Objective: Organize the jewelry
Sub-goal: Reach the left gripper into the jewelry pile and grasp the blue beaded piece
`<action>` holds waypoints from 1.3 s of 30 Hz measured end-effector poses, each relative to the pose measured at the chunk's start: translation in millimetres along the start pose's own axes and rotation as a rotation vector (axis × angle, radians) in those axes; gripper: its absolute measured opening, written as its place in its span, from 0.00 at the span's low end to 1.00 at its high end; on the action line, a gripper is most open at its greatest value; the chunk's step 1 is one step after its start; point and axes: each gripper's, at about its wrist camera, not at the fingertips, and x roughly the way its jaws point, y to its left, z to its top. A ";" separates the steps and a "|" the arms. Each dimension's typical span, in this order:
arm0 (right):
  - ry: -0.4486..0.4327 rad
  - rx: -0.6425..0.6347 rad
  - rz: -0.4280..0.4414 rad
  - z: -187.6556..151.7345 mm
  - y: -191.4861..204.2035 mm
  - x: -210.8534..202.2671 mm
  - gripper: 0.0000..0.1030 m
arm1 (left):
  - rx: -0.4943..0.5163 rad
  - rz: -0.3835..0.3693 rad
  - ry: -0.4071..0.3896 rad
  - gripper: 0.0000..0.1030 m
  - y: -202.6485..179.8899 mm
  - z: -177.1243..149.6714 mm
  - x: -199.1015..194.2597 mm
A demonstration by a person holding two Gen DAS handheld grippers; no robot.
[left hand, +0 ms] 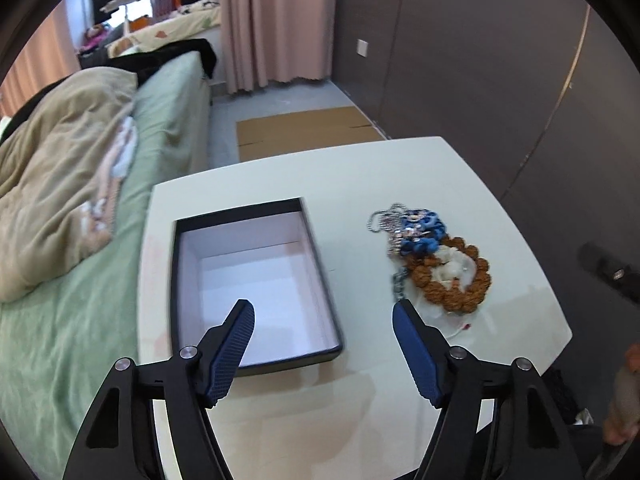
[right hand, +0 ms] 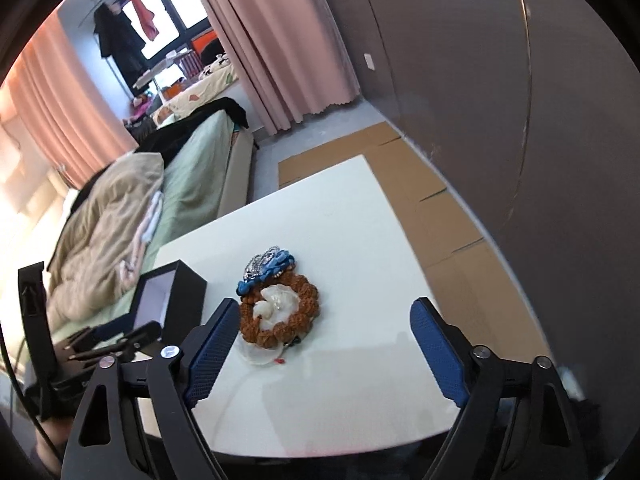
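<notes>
left gripper point(left hand: 324, 312) released, above box point(left hand: 256, 280) | right gripper point(right hand: 324, 312) released, nothing held | jewelry pile point(right hand: 276, 300) on table point(right hand: 360, 220), right of box | bracelet, chains, possibly a shell

Green bed point(left hand: 80, 320) (rumpled beige duvet point(left hand: 60, 184)), pink curtains point(left hand: 276, 20).

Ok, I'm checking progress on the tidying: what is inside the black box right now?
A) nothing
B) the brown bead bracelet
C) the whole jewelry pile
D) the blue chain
A: the black box shows only its bare white lining, while the brown bead bracelet and blue chain lie piled on the white table beside it.
</notes>
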 end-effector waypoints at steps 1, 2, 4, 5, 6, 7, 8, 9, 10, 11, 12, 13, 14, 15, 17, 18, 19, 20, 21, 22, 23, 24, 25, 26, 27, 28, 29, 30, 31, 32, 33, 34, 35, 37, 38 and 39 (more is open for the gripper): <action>0.008 0.006 0.012 -2.4 -3.1 5.1 0.75 | 0.021 -0.008 0.009 0.70 -6.3 4.1 2.7; 0.018 0.011 0.022 -4.6 -5.6 9.3 0.74 | 0.041 -0.015 0.015 0.70 -11.1 6.8 4.5; 0.063 0.036 0.021 -8.8 -12.5 20.1 0.68 | 0.096 -0.024 0.034 0.70 -24.6 13.7 9.7; 0.091 0.054 0.010 -9.7 -15.9 24.7 0.67 | 0.114 -0.026 0.041 0.70 -28.4 17.4 12.4; 0.109 0.077 0.014 -10.3 -20.1 28.0 0.66 | 0.127 -0.034 0.047 0.70 -31.6 21.3 15.3; 0.119 0.096 0.022 -10.1 -23.6 29.3 0.66 | 0.139 -0.044 0.055 0.70 -36.2 27.3 19.1; 0.123 0.112 0.027 -9.8 -26.2 29.4 0.66 | 0.145 -0.051 0.061 0.70 -39.5 32.0 22.0; 0.125 0.130 0.033 -10.0 -29.3 29.1 0.66 | 0.149 -0.055 0.063 0.70 -38.6 35.6 24.4; 0.128 0.144 0.035 -10.3 -32.2 29.4 0.66 | 0.157 -0.056 0.065 0.70 -41.2 40.2 27.7; 0.133 0.154 0.033 -11.2 -34.8 30.1 0.66 | 0.176 -0.058 0.074 0.69 -46.2 44.7 32.8; 0.138 0.159 0.031 -11.6 -35.9 30.9 0.66 | 0.188 -0.060 0.081 0.68 -48.5 46.6 35.9; 0.145 0.164 0.030 -12.0 -36.7 31.5 0.66 | 0.207 -0.065 0.098 0.66 -52.6 49.1 42.1; 0.151 0.168 0.033 -11.8 -37.7 32.4 0.66 | 0.215 -0.068 0.112 0.65 -54.7 50.3 46.4; 0.158 0.171 0.039 -11.2 -38.1 33.7 0.66 | 0.220 -0.075 0.130 0.63 -56.3 51.4 51.2; 0.169 0.178 0.050 -9.8 -39.2 35.6 0.66 | 0.228 -0.077 0.167 0.61 -57.6 54.6 61.9; 0.174 0.180 0.053 -8.8 -39.8 36.6 0.66 | 0.248 -0.067 0.193 0.60 -58.9 56.6 67.6; 0.177 0.185 0.055 -7.7 -40.8 37.5 0.66 | 0.274 -0.059 0.208 0.60 -60.7 58.5 70.6; 0.178 0.188 0.056 -7.0 -41.6 38.0 0.66 | 0.300 -0.055 0.218 0.60 -62.4 59.8 71.6; 0.179 0.189 0.057 -6.1 -42.5 37.9 0.66 | 0.344 -0.043 0.231 0.60 -66.0 61.5 72.3; 0.178 0.190 0.058 -4.8 -43.3 38.2 0.66 | 0.384 -0.033 0.241 0.60 -69.6 62.5 72.2; 0.178 0.190 0.058 -3.8 -43.5 38.2 0.66 | 0.410 -0.027 0.249 0.60 -72.1 63.4 72.0; 0.178 0.188 0.059 -2.6 -43.7 38.7 0.66 | 0.430 -0.026 0.256 0.60 -74.2 64.5 72.3; 0.179 0.185 0.059 -1.3 -43.6 39.5 0.66 | 0.443 -0.025 0.268 0.60 -76.7 65.9 73.6; 0.180 0.185 0.059 -0.2 -43.8 40.5 0.66 | 0.453 -0.022 0.289 0.60 -80.0 67.4 76.8; 0.181 0.187 0.061 0.4 -43.9 41.4 0.66 | 0.457 -0.022 0.300 0.60 -81.7 67.6 78.8; 0.185 0.191 0.065 1.1 -43.8 43.3 0.66 | 0.471 -0.026 0.320 0.60 -85.6 66.9 82.3; 0.190 0.193 0.067 0.3 -45.7 42.5 0.66 | 0.488 -0.033 0.335 0.60 -88.6 64.9 84.4; 0.194 0.196 0.069 -0.1 -45.7 43.6 0.66 | 0.503 -0.036 0.348 0.58 -90.9 63.2 86.3; 0.198 0.198 0.070 -0.7 -45.6 44.7 0.66 | 0.522 -0.031 0.364 0.54 -94.2 61.2 89.1; 0.202 0.197 0.069 -1.2 -45.3 45.9 0.66 | 0.536 -0.028 0.382 0.53 -96.5 59.3 91.8; 0.206 0.195 0.066 -1.4 -45.1 46.3 0.66 | 0.537 -0.027 0.393 0.52 -97.5 59.4 93.8; 0.206 0.193 0.062 -1.2 -45.4 46.3 0.66 | 0.535 -0.028 0.406 0.52 -97.8 60.0 94.8; 0.203 0.192 0.059 -0.9 -45.4 45.6 0.66 | 0.533 -0.031 0.417 0.51 -97.7 61.8 96.3; 0.195 0.194 0.050 0.8 -46.5 44.1 0.66 | 0.528 -0.057 0.442 0.41 -96.8 64.9 98.3; 0.191 0.193 0.050 1.9 -46.7 43.5 0.66 | 0.521 -0.074 0.456 0.37 -97.0 65.8 98.8; 0.188 0.191 0.052 2.7 -46.9 42.6 0.66 | 0.517 -0.082 0.468 0.30 -98.2 66.7 99.0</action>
